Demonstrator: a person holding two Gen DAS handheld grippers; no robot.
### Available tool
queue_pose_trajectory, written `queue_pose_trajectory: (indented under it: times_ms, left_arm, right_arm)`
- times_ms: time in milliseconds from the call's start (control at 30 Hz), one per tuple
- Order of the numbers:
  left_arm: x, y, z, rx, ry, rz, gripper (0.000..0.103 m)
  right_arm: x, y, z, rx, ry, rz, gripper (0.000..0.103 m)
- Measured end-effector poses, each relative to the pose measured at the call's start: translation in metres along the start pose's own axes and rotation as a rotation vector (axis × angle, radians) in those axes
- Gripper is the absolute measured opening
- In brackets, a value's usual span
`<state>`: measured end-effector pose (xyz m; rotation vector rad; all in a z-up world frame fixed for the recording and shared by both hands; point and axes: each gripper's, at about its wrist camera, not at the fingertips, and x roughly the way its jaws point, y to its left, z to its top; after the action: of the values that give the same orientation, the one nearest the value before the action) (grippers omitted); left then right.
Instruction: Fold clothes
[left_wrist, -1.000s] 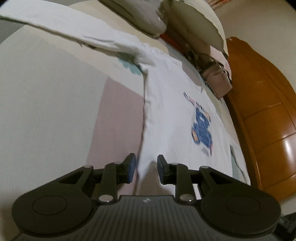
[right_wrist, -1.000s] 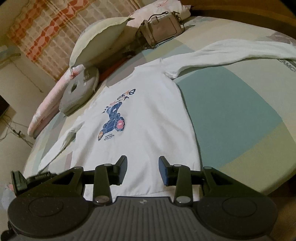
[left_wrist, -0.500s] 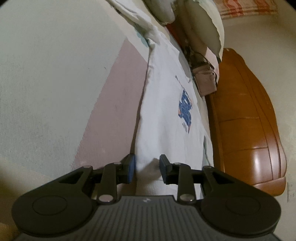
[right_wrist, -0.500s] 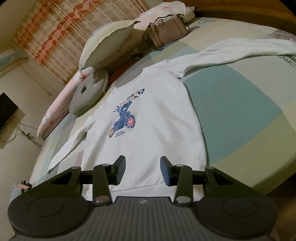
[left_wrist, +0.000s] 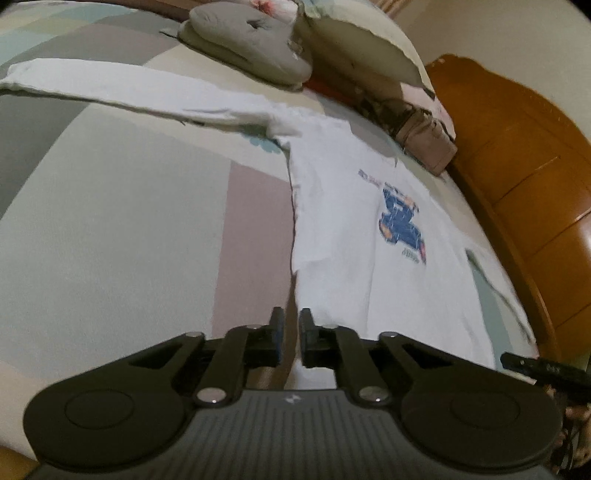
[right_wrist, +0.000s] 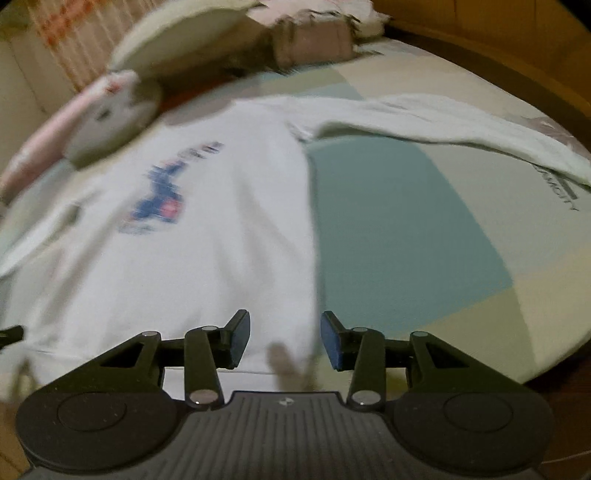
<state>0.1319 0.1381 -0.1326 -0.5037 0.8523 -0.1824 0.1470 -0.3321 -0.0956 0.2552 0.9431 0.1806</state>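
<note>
The left gripper (left_wrist: 291, 325), spread half a second ago, has now pinched the hem corner of the white sweatshirt (left_wrist: 351, 221). The right gripper (right_wrist: 284, 332) stays spread over the opposite hem corner. The sweatshirt lies flat, print up, sleeves outstretched on the bed (left_wrist: 110, 221). Judging by this, one corner is secured for a fold.

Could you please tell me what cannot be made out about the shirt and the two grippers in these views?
- Left wrist view: whether the left hand-held gripper really pinches the white shirt; its nearly closed fingers hide the cloth edge.
- Right wrist view: the shirt's print is unreadable from motion blur.
- Right wrist view: the shirt's hem under the open right hand-held gripper is blurred and partly covered by its body.
</note>
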Motion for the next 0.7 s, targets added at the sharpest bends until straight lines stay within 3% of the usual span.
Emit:
queue_pose_trajectory:
  times_ms: [67,133,167,200,233,300,333,600,700]
  left_arm:
    - [0.005,0.000,-0.004,0.000,0.015,-0.010,0.039]
    - [0.008,0.000,-0.009,0.002,0.029,-0.016,0.041]
    - [0.008,-0.002,-0.011,0.014,0.025,-0.016,0.041]
    - [0.007,-0.003,-0.012,0.028,0.022,-0.012,0.040]
    - [0.008,-0.005,-0.012,0.043,0.023,-0.007,0.036]
    - [0.009,-0.007,-0.011,0.057,0.032,0.005,0.008]
    - [0.010,-0.007,-0.011,0.050,0.043,0.005,0.004]
    - [-0.020,-0.026,-0.016,0.049,0.081,-0.038,0.004]
    - [-0.026,-0.037,-0.026,0.081,0.129,-0.047,0.004]
  right_arm:
    - [0.011,-0.008,0.000,0.006,0.041,-0.010,0.048]
    - [0.012,-0.004,-0.004,-0.037,0.039,-0.007,0.046]
    - [0.013,-0.001,-0.005,-0.058,0.038,-0.005,0.040]
    - [0.014,0.001,-0.007,-0.079,0.037,-0.003,0.012]
    - [0.014,0.004,-0.009,-0.100,0.037,-0.001,0.008]
    - [0.015,0.008,-0.012,-0.142,0.035,0.002,0.006]
    - [0.014,0.008,-0.011,-0.153,0.033,0.001,0.005]
    - [-0.002,-0.014,0.001,-0.158,0.070,-0.001,0.004]
    - [-0.005,-0.023,0.004,-0.163,0.097,-0.002,0.004]
